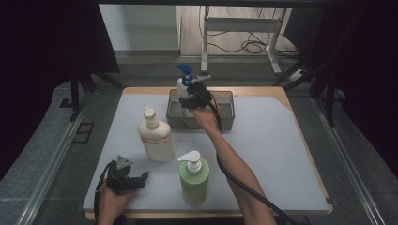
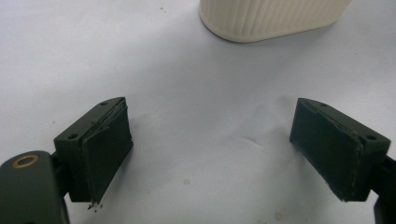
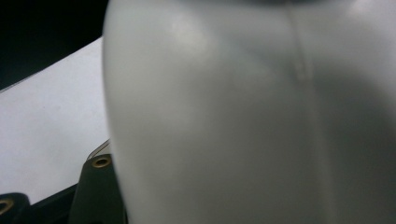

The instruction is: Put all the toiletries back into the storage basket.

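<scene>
A white bottle with a blue pump (image 1: 182, 86) stands upright at the left end of a clear plastic bin (image 1: 226, 111) at the back of the table. My right gripper (image 1: 190, 100) is shut on its body, which looms close and pale in the right gripper view (image 3: 243, 116), one black finger (image 3: 96, 186) against its left side. My left gripper (image 1: 141, 178) rests on the mat at the front left, open, with nothing between its pads (image 2: 107, 154). Ahead of it is the base of a cream bottle (image 2: 271, 18).
A cream bottle with a narrow cap (image 1: 155, 137) stands left of centre and a green pump bottle (image 1: 193, 180) stands near the front edge. The pale mat (image 1: 267, 150) is bare on its right half. A black cable trails from the right forearm.
</scene>
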